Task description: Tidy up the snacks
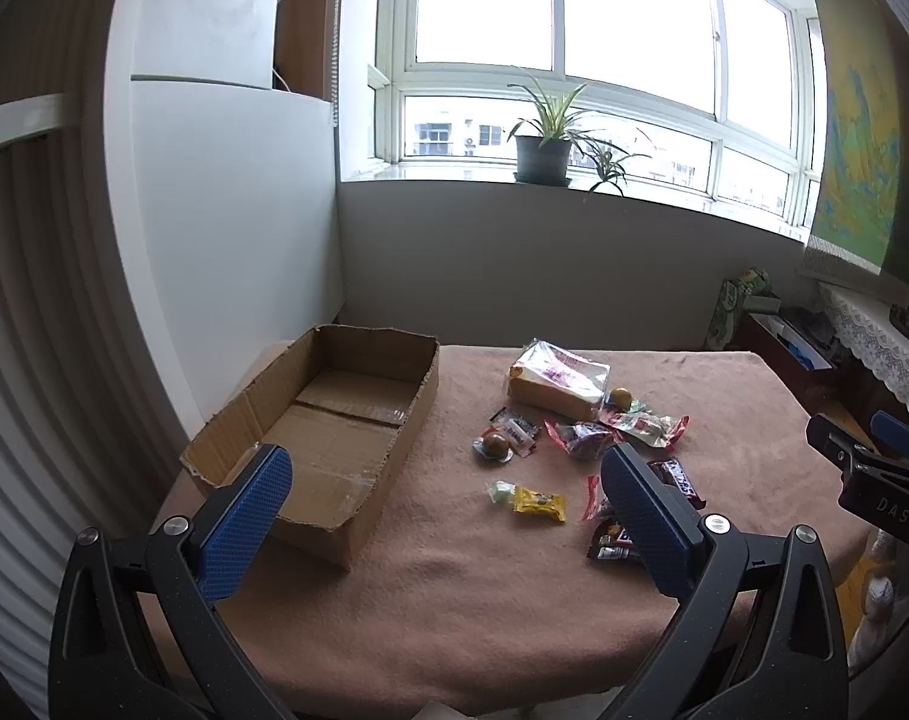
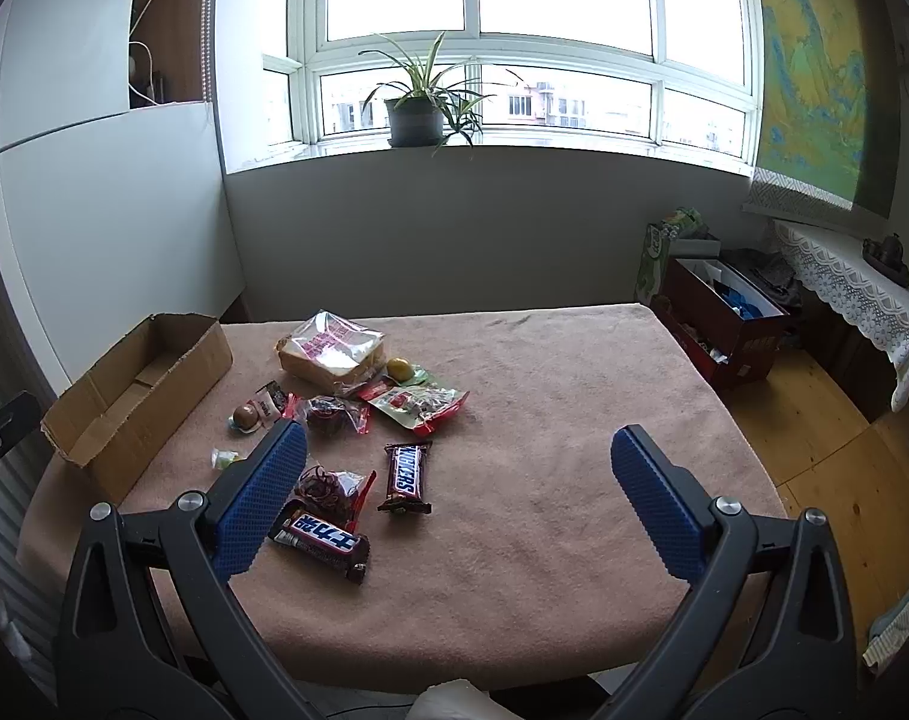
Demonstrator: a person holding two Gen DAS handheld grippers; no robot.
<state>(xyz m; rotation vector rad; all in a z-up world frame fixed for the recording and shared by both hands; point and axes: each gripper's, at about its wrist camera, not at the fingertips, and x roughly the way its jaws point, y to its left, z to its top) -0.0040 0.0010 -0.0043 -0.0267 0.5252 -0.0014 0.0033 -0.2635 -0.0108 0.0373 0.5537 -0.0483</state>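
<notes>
A table under a soft, fuzzy pinkish-brown cloth [image 2: 544,420] carries a long, shallow cardboard box [image 1: 328,426] on its left side, its rough-torn walls upright and only bare taped flaps inside. To the right of the box the snacks lie loose on the cloth. Farthest is a block of sliced bread in a clear, crinkled bag [image 2: 331,357], with a small round yellow fruit [image 2: 399,368] just beside it. Nearer are a glossy red-edged pouch [image 2: 421,408], a yellow wrapped candy [image 1: 538,504] and two shiny brown chocolate bars [image 2: 405,477] [image 2: 322,540].

The left claw [image 1: 448,480] hangs above the near table edge, its blue, dimpled pads spread wide with nothing between them. The right claw [image 2: 460,462] is equally wide apart and empty, over bare cloth.
</notes>
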